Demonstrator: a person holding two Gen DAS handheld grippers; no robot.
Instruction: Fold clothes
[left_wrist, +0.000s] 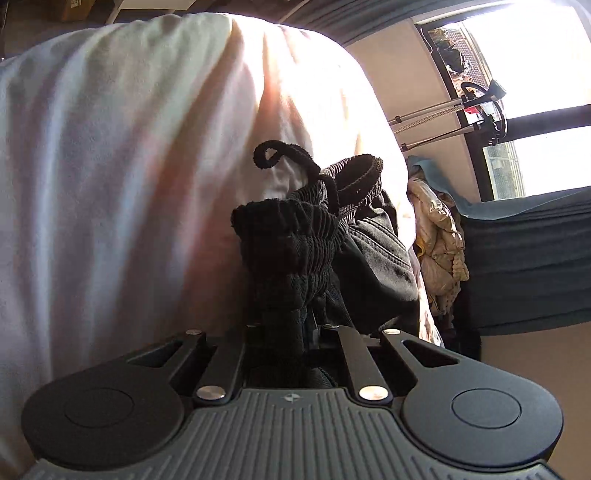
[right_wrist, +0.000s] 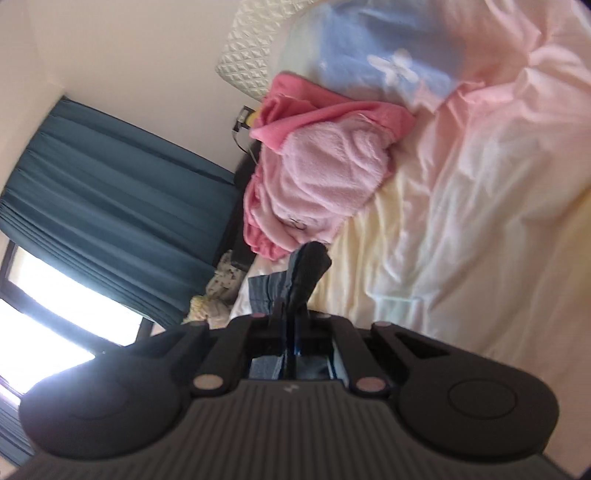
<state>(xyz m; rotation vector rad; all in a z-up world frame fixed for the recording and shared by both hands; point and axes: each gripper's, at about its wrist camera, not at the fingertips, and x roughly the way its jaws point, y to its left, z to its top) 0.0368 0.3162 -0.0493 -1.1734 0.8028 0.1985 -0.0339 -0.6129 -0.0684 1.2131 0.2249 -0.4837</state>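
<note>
We have both grippers clamped on the garment. Left gripper (left_wrist: 291, 325) pinches the gathered elastic waistband of the black denim-like shorts or trousers (left_wrist: 295, 251), drawstring (left_wrist: 284, 155) curling up ahead. Right gripper (right_wrist: 291, 317) is closed tight on a dark fabric edge (right_wrist: 308, 273), likely the same garment's other end, though we can't confirm that. Garment looks lifted, hanging between the hands, long axis running hand to hand. Below: pastel rumpled bedsheet (right_wrist: 461, 221), pink fleece pile (right_wrist: 325, 166), teal curtain (right_wrist: 110, 192), bright window (left_wrist: 535, 74).
</note>
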